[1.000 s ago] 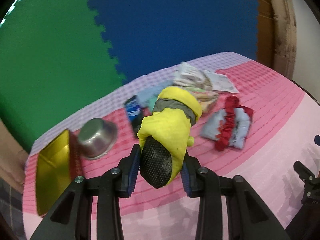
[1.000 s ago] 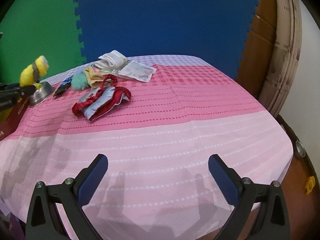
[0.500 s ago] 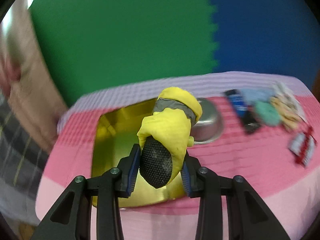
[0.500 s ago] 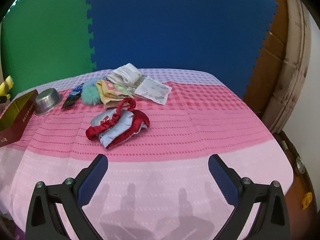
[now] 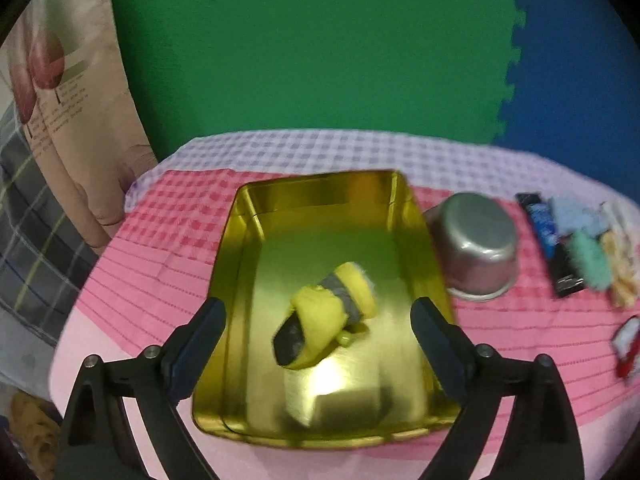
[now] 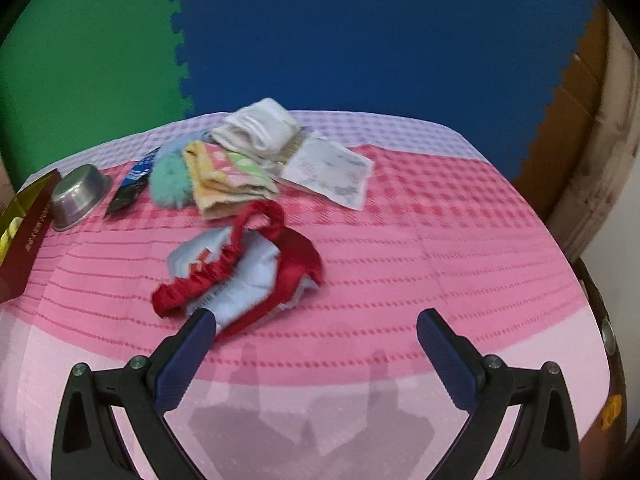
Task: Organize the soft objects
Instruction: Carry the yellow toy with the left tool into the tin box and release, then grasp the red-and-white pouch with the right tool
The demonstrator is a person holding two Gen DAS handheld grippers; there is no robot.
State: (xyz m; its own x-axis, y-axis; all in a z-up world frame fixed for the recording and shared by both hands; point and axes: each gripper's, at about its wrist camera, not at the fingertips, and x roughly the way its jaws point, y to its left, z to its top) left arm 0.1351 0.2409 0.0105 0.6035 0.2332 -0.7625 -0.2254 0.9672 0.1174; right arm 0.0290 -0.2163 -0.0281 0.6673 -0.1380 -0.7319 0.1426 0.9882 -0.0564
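A yellow plush toy with a grey band (image 5: 324, 316) lies inside the gold tin box (image 5: 244, 248), free of the jaws. My left gripper (image 5: 318, 322) hangs open above the box. My right gripper (image 6: 316, 334) is open and empty, just in front of a red and pale blue cloth pouch (image 6: 240, 268). Behind it lie a patterned folded towel (image 6: 228, 176), a teal fluffy ball (image 6: 172, 178), white rolled socks (image 6: 260, 124) and a flat white packet (image 6: 332, 172). The box also shows at the far left in the right wrist view (image 6: 28, 224).
An upturned steel bowl (image 5: 474, 240) stands right of the gold box, also in the right wrist view (image 6: 78, 194). A dark blue snack wrapper (image 6: 134, 184) lies beside it. The table has a pink checked cloth (image 6: 440, 240). Green and blue foam mats (image 6: 360, 32) back the table.
My left gripper swung left over the gold box, opened and let go of the yellow plush, which now lies in the box. My right gripper moved forward toward the red and blue pouch.
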